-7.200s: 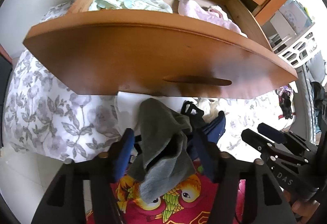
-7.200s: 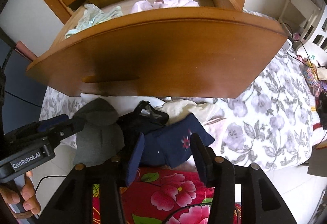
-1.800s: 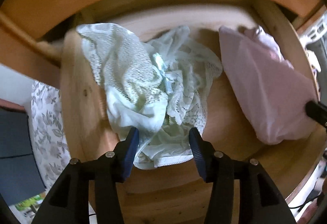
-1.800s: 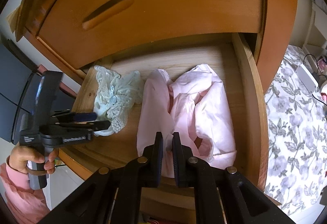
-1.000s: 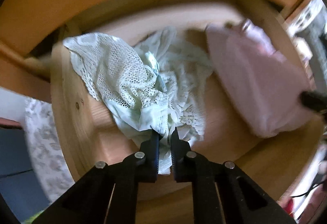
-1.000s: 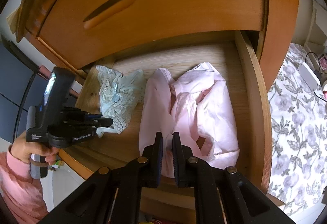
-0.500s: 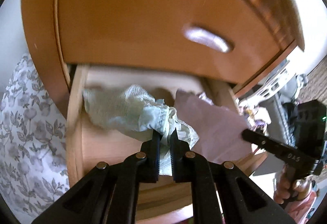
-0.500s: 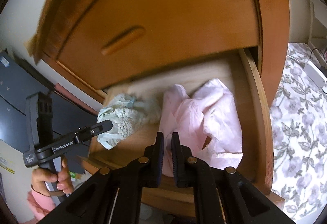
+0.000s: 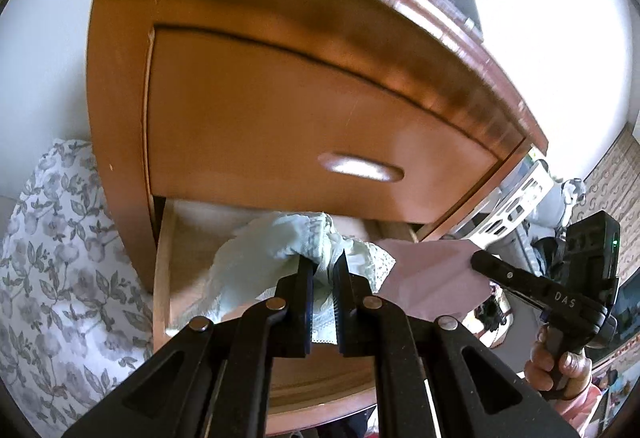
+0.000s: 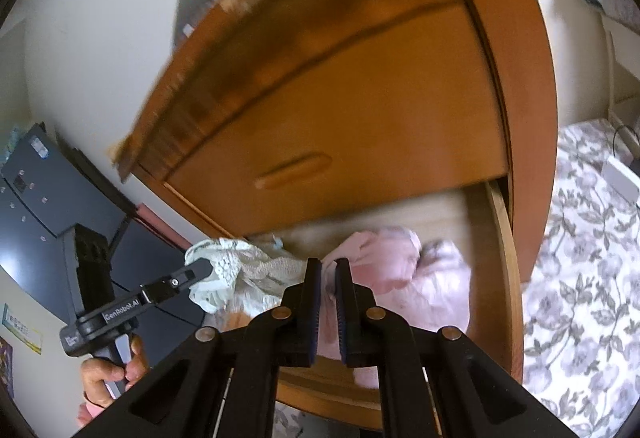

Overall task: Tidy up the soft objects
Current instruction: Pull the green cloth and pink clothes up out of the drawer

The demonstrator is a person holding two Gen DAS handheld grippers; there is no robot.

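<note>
You are at the lifting-out step: each of your 2 grippers has pinched a garment in the open drawer and has it raised off the drawer floor. Your left gripper is closed tight on the pale green lace garment, whose bunched top stands just ahead of the fingers while the rest trails down to their left, into the drawer. Your right gripper is closed just as tight on a fold of the pink garment, most of which lies in a heap ahead and to the right of its fingers, resting in the drawer.

Next, you will likely need to clear both pieces over the drawer's front edge. The lace could snag on the wood, so lift it free before pulling away, and keep the 2 garments apart.

Readable writing: "DAS" on the right gripper's body in the left view, and "GenRobot.AI" on the left gripper's body in the right view. A small sign at the right view's left edge is too small to read.
</note>
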